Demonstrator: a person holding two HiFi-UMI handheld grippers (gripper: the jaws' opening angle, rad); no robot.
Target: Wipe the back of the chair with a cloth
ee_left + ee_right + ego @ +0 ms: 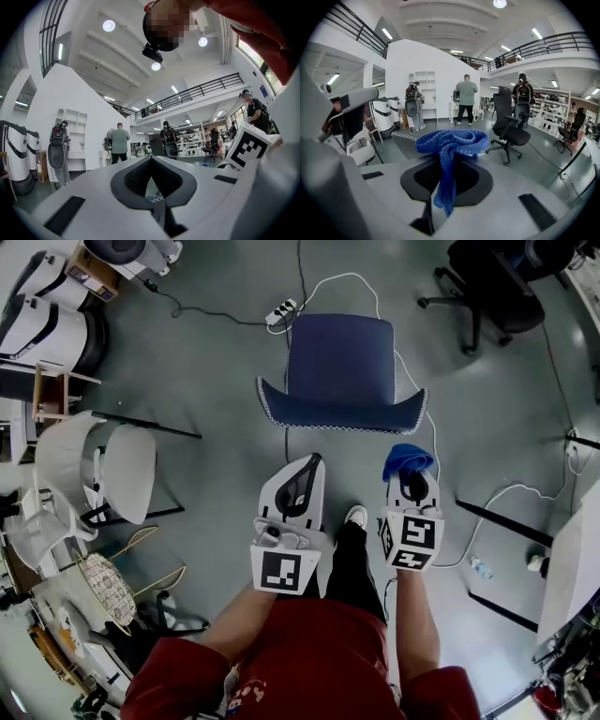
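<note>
Two grippers hang side by side near the white-trimmed back edge of the blue chair (339,362), the right gripper (411,474) pinching a bunched blue knitted cloth (408,459) just short of the chair, the left gripper (313,459) with jaws pressed together on nothing.
</note>
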